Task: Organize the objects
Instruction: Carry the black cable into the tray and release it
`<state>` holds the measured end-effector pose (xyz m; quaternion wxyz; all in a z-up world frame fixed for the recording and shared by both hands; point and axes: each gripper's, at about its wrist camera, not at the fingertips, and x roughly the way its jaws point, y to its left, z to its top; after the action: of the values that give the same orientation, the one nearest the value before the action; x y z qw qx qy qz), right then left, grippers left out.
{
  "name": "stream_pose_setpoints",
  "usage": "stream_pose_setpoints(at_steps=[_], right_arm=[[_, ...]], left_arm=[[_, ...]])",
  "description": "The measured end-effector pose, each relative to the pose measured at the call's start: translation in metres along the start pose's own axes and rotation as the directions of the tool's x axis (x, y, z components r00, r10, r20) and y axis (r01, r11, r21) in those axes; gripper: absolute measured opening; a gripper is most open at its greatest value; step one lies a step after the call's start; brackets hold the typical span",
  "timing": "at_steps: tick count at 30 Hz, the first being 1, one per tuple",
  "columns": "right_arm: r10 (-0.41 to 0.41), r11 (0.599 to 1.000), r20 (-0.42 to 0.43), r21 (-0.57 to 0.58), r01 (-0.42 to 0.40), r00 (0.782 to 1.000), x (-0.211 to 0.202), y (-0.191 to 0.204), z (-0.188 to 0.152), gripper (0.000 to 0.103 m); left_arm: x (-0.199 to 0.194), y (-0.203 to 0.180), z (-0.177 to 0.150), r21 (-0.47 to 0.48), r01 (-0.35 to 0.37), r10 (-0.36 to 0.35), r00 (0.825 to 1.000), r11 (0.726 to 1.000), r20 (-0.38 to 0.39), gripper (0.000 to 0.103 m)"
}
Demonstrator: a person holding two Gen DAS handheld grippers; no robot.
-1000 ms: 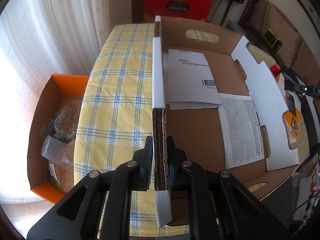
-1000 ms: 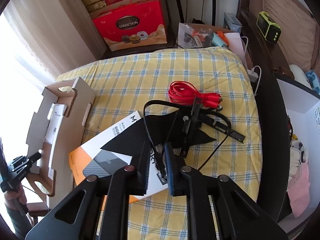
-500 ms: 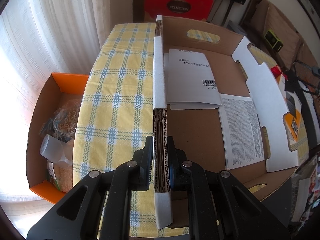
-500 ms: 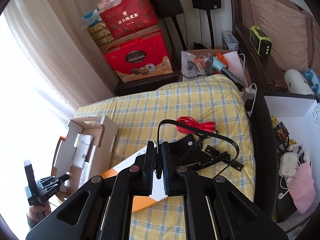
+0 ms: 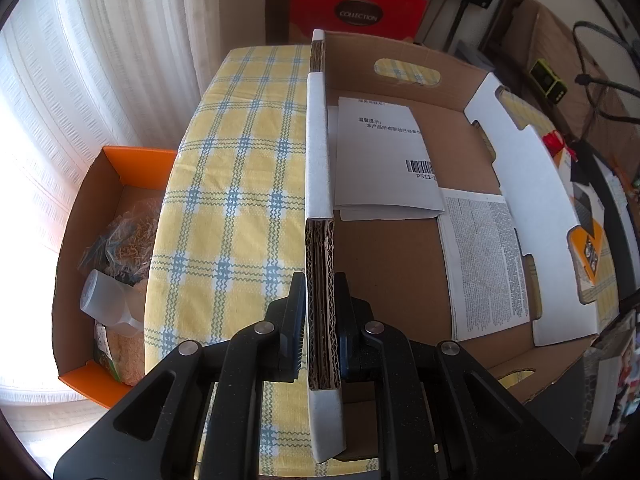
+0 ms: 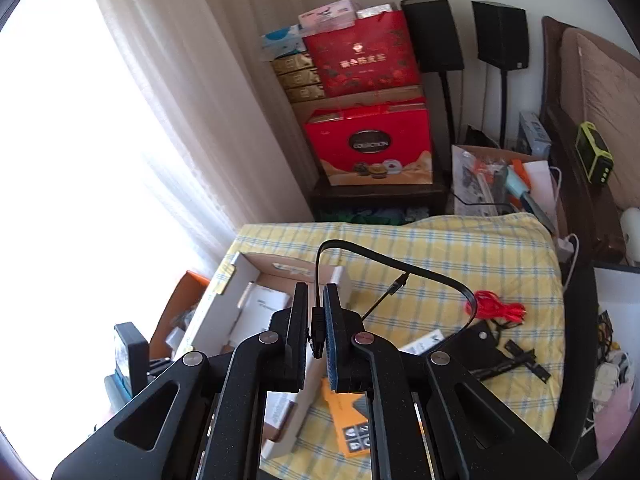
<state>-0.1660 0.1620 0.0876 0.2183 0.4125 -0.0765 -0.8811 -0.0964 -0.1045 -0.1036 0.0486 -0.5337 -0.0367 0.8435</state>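
My left claw [image 5: 320,312] is clamped on the near side wall of the cardboard box [image 5: 400,264], its pads pressing the corrugated edge from both sides. The box lies open on the yellow checked worktop [image 5: 240,184], with a barcoded sheet [image 5: 380,160] and a printed leaflet [image 5: 484,264] flat on its floor. At nine o'clock from the box, off the worktop's edge, I see an orange carton [image 5: 116,168] holding a plastic bottle and bagged bits.

My right claw [image 6: 316,332] is closed on the connector end of a black flat cable [image 6: 400,264]. The cable arcs up from the claw and drops toward four o'clock, to a black pouch [image 6: 480,344] lying on the worktop. A red cable [image 6: 496,308] is coiled just beyond the pouch at two o'clock of the claw. An orange-and-white package [image 6: 348,428] lies under the claw, and the box sits at ten o'clock in the right wrist view.
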Motion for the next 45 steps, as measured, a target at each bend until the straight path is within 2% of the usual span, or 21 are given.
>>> stream_pose_setpoints(at_steps=[8,17,23,27,30,31,32,34,35,45], right_arm=[[0.07,0.993,-0.059,-0.092,-0.075,0.996,0.064,0.066,0.003,0.006],[0.068,0.973,-0.15,-0.207,-0.099,0.986,0.137,0.111,-0.023,0.007],[0.031,0.975,-0.22,-0.207,-0.078,0.975,0.176,0.106,-0.046,0.007],[0.008,0.977,-0.231,-0.205,-0.056,0.973,0.188,0.099,-0.054,0.007],[0.008,0.983,-0.263,-0.177,-0.056,0.965,0.198,0.091,-0.056,0.011],[0.009,0.985,-0.274,-0.162,-0.055,0.962,0.201,0.088,-0.056,0.012],[0.009,0.988,-0.28,-0.144,-0.051,0.96,0.202,0.084,-0.056,0.024],[0.021,0.993,-0.279,-0.108,-0.053,0.96,0.198,0.077,-0.055,0.04],[0.017,0.993,-0.269,-0.104,-0.047,0.963,0.194,0.074,-0.054,0.043],[-0.013,0.995,-0.193,-0.1,-0.006,0.981,0.123,0.047,-0.042,0.049]], left_arm=[[0.001,0.001,0.0,-0.004,0.005,-0.005,1.0,1.0,0.001,0.012],[0.002,0.001,0.0,-0.008,0.009,-0.009,1.0,1.0,0.002,0.012],[0.002,0.0,-0.001,-0.007,0.012,-0.012,1.0,1.0,0.004,0.012],[0.002,0.0,-0.001,-0.008,0.012,-0.012,1.0,1.0,0.004,0.012],[0.002,0.0,-0.001,-0.006,0.012,-0.012,1.0,1.0,0.003,0.012],[0.002,0.0,-0.001,-0.007,0.013,-0.013,1.0,1.0,0.004,0.012],[0.002,0.0,-0.001,-0.008,0.013,-0.013,1.0,1.0,0.004,0.012],[0.002,0.0,-0.001,-0.008,0.013,-0.013,1.0,1.0,0.004,0.012],[0.002,0.0,-0.001,-0.008,0.012,-0.012,1.0,1.0,0.004,0.012],[0.003,-0.001,0.0,-0.007,0.011,-0.01,1.0,1.0,0.003,0.012]])
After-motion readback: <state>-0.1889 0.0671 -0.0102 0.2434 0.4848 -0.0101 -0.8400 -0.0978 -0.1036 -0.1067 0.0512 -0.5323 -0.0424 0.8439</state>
